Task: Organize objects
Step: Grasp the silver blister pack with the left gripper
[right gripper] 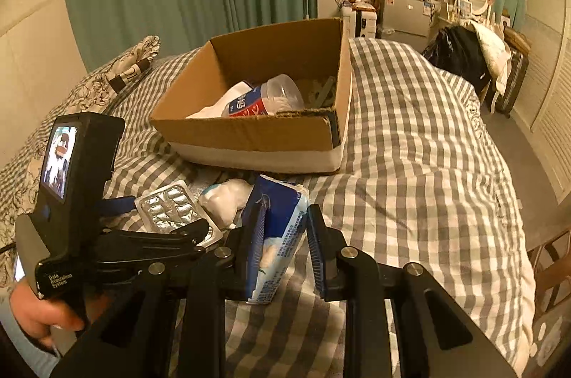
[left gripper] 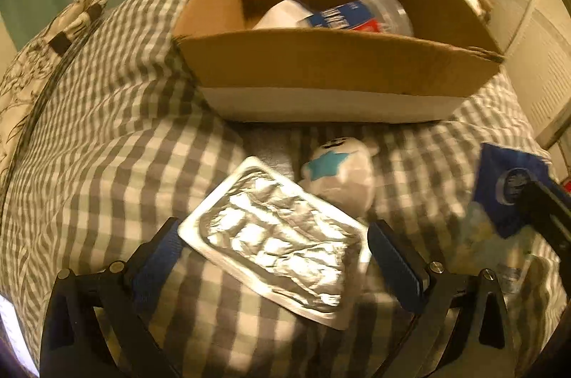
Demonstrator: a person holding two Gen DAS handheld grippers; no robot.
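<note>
A silver foil blister pack (left gripper: 278, 238) lies on the checked bed between the jaws of my open left gripper (left gripper: 274, 246); the fingers stand either side of it without touching. A white plush toy with a blue star (left gripper: 339, 174) lies just beyond it. My right gripper (right gripper: 282, 242) is shut on a blue and white tissue pack (right gripper: 278, 235), also seen in the left wrist view (left gripper: 506, 189). The cardboard box (left gripper: 335, 71) stands further back and holds a plastic bottle with a blue label (left gripper: 360, 14) and a white item. The blister pack (right gripper: 171, 206) and plush toy (right gripper: 225, 199) also show in the right wrist view.
The grey and white checked bedcover (right gripper: 410, 146) spreads to the right of the box (right gripper: 257, 131). A floral pillow (left gripper: 43, 64) lies at the left. The left handheld unit with its screen (right gripper: 67, 160) is close beside my right gripper. Furniture and a TV stand beyond the bed.
</note>
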